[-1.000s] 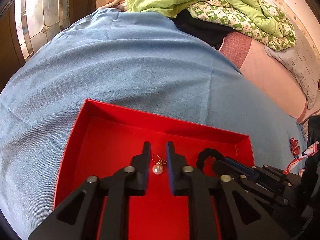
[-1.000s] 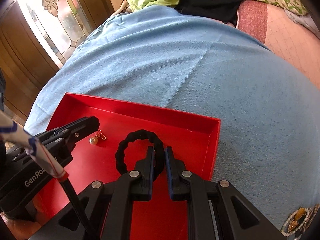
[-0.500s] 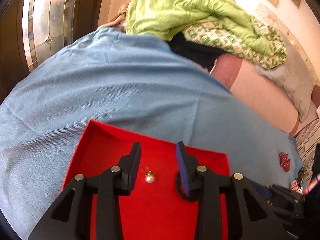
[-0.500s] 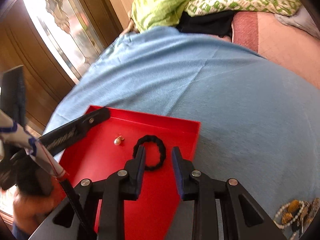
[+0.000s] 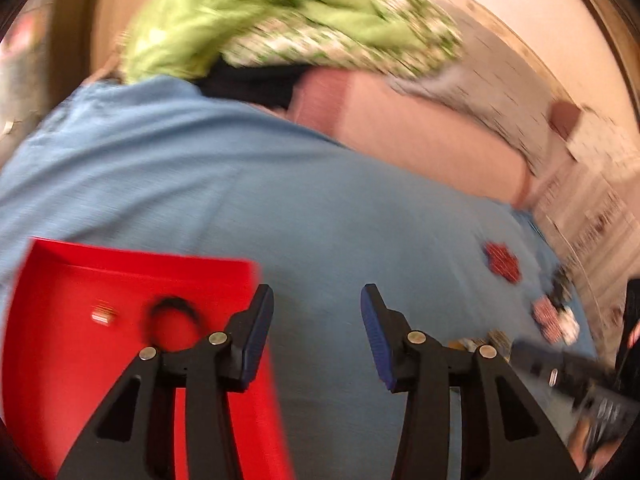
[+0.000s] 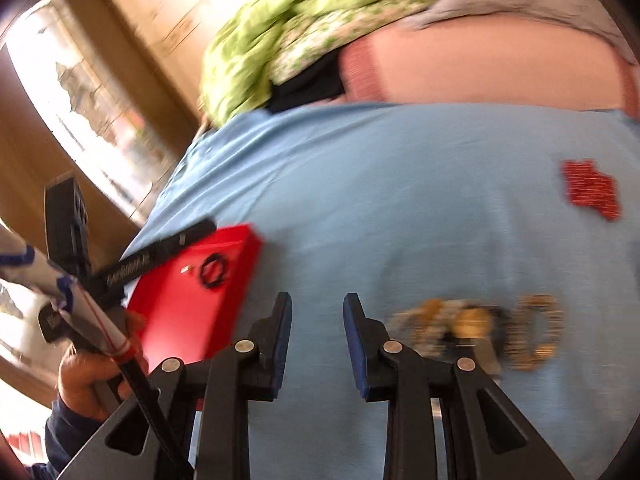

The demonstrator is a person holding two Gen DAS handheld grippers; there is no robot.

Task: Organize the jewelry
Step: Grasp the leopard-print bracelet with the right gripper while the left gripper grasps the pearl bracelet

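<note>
- The room: a bed spread with a light blue cloth fills both views. A pink sheet lies bare beyond the cloth, with a heap of green bedding at its far end. Both pictures are motion-blurred.
- Right wrist view only: a wooden door with a patterned glass pane stands at the left. A person's hand in a dark sleeve grips the handle of the left hand-held gripper.
- The red tray sits on the blue cloth, left of both grippers. It holds a black ring-shaped band and, just beside it, a small pale earring.
- The left hand-held gripper hangs over bare blue cloth just right of the tray's edge. Its jaws stand apart, have just been opening, and hold nothing.
- The right hand-held gripper hangs over blue cloth well right of the tray. Its jaws stand apart with nothing between them, having opened within the last second.
- A red patterned piece lies on the cloth, far right.
- A cluster of gold and pearl jewelry lies just right of the right gripper; this view shows it largest. The left wrist view shows only a blurred edge of it, plus small red-and-white pieces that the right view lacks.
</note>
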